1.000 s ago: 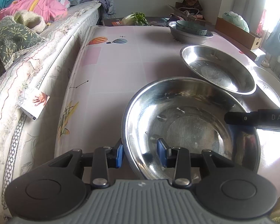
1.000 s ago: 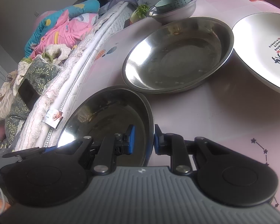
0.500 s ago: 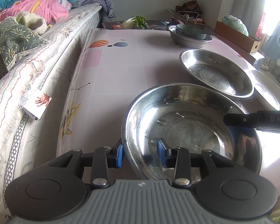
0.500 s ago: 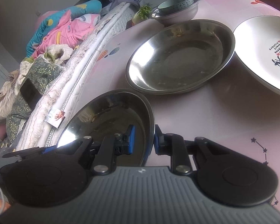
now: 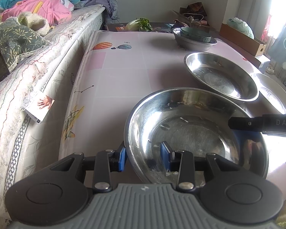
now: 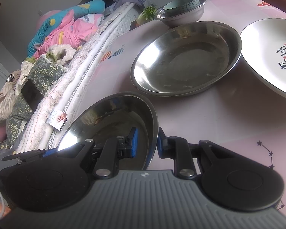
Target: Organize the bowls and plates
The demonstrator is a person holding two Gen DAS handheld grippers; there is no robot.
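Note:
A steel plate (image 5: 196, 133) is held above the pink table by both grippers. My left gripper (image 5: 144, 155) is shut on its near-left rim, one pad inside and one outside. My right gripper (image 6: 147, 143) is shut on the opposite rim of the same plate (image 6: 112, 122); its finger also shows in the left wrist view (image 5: 261, 123). A second steel plate (image 5: 219, 76) (image 6: 186, 57) lies on the table just beyond. A white plate with writing (image 6: 272, 53) lies to its right. A teal bowl (image 6: 183, 4) sits inside a steel bowl (image 6: 181, 17) at the far end.
A bed with a mattress (image 5: 28, 80) and piled bedding (image 5: 38, 5) runs along the table's left edge. Greens (image 5: 141, 23) lie past the table's far end. A cardboard box (image 5: 242, 38) stands at the far right.
The held steel plate has come up and moved a little toward the second steel plate, carried by both grippers. The grip on both rims is unchanged.

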